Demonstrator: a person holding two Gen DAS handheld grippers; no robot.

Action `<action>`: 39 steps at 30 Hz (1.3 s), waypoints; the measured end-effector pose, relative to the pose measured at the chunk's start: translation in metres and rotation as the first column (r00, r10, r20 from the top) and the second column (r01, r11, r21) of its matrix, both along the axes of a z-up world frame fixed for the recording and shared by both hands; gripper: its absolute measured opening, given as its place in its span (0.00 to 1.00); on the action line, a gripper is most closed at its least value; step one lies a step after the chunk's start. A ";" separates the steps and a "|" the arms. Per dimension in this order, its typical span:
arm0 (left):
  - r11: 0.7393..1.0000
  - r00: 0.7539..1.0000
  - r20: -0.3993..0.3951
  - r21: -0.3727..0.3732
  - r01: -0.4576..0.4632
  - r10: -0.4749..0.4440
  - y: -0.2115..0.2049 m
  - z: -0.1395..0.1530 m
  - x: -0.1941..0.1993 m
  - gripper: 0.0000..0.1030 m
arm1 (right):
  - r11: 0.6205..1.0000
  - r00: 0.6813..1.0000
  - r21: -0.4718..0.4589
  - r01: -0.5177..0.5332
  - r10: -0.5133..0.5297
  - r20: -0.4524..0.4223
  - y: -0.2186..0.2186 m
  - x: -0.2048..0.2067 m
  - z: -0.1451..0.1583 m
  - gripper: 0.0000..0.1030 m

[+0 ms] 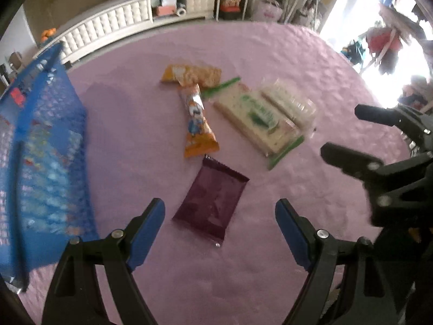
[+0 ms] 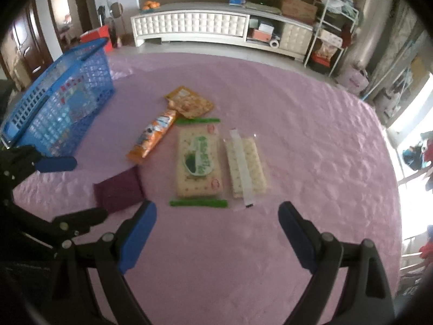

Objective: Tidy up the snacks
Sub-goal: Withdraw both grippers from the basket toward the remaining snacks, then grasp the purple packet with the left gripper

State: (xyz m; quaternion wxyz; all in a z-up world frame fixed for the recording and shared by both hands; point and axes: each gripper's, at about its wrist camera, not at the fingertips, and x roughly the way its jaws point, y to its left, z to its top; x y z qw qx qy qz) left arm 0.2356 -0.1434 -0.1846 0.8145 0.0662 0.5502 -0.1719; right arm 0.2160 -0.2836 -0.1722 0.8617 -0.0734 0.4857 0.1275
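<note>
Left gripper point(image 1: 219, 228) and right gripper point(image 2: 217, 234): jaws wide apart, holding nothing. Nearest, dark purple foil sachet point(image 1: 212, 202) on pink tablecloth point(image 1: 311, 67); then orange cartoon snack tube point(image 1: 197, 120), green-labelled cracker pack point(image 2: 199, 162); printing unreadable. Blue plastic mesh basket point(image 2: 65, 108) stands left.

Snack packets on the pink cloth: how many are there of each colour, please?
Orange: 2, a flat packet and a long packet
Purple packet: 1
Green-edged cracker packet: 1
Clear cracker packet: 1
Total: 5
</note>
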 end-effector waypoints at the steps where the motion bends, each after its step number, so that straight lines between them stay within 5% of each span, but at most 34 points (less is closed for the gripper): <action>1: 1.000 1.000 -0.010 0.020 0.013 -0.013 -0.002 -0.009 0.004 0.80 | 0.999 1.000 0.035 0.007 -0.007 -0.012 -0.003 0.002 -0.005 0.91; 15: 0.994 0.997 -0.013 0.082 0.075 -0.074 -0.013 -0.040 0.015 0.78 | 0.991 0.994 0.106 0.087 -0.080 -0.068 -0.029 0.011 -0.043 0.91; 22: 0.992 0.994 0.031 0.075 0.106 -0.108 -0.023 -0.034 -0.008 0.46 | 0.985 0.990 0.119 0.125 -0.115 -0.082 -0.041 0.007 -0.046 0.91; 27: 0.998 0.998 0.036 0.046 0.044 -0.045 -0.020 -0.030 -0.011 0.45 | 0.987 0.992 0.122 0.106 -0.097 -0.080 -0.028 0.008 -0.038 0.91; 32: 0.999 0.991 0.124 0.000 -0.051 0.051 0.000 0.000 -0.014 0.45 | 0.984 0.998 0.175 0.034 -0.023 -0.065 -0.014 0.014 -0.025 0.91; 39: 0.991 0.977 0.167 -0.009 -0.130 0.130 0.026 0.018 -0.006 0.45 | 0.984 0.992 0.176 -0.024 0.046 -0.121 0.009 0.043 -0.041 0.77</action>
